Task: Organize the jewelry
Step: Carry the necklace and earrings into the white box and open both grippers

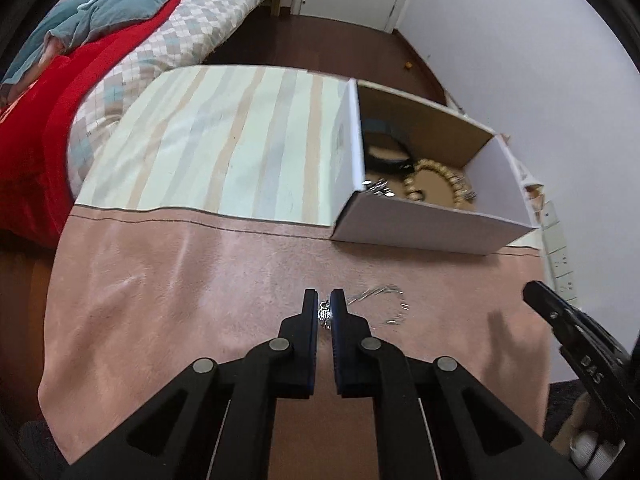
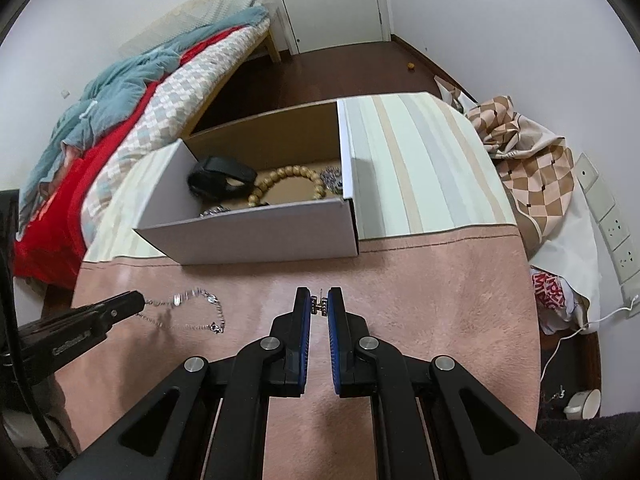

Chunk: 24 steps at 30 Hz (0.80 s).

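Left gripper (image 1: 324,305) pinched tight on one end of the thin silver chain bracelet (image 2: 188,309), the rest trailing over the pink suede cloth (image 2: 420,292); right gripper (image 2: 319,304) clamped on a small silver piece (image 2: 320,306), possibly an earring; behind, the open white cardboard box (image 2: 256,236) holds the wooden bead bracelet (image 2: 280,182)
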{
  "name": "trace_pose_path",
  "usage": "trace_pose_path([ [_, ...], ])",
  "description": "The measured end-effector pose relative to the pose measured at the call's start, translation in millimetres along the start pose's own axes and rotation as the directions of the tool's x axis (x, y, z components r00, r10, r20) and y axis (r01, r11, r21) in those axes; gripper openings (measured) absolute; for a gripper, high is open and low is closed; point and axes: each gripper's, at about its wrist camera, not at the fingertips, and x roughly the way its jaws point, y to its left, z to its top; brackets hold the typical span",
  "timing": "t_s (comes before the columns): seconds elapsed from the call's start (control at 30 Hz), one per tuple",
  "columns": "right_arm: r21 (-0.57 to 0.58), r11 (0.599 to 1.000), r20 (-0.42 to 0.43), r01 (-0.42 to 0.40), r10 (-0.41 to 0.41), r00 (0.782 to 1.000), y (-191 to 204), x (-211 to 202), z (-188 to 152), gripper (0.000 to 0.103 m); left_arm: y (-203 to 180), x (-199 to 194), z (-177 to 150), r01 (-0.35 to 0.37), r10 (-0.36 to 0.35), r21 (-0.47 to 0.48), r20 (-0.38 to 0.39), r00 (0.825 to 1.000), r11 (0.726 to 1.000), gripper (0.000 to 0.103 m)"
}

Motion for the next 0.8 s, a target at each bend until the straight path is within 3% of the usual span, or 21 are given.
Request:
trace_pose_path([
  [0.3, -0.005, 0.999, 0.031, -0.053, 0.053, 0.998, 6.7, -32.7, 16.3, 0.009, -29.3, -54.1, 13.4, 0.108, -0.111, 0.051, 0.058, 0.992, 0.993, 0.003],
  [0.57, -0.027, 0.993, 0.085, -0.115, 0.117, 0.989, 14.7, -65.9, 63.3, 0.009, -61.8, -98.0, 73.8, 0.181, -0.198, 0.125, 0.140, 0.970, 0.975, 0.003],
  [0.8, -0.055, 0.988, 0.052, -0.145, 0.147, 0.988, 13.1, -49.1, 120.9, 0.009, -80.5, -76.9, 122.0, 0.193, -0.211, 0.153, 0.112, 0.971, 0.969, 0.003],
])
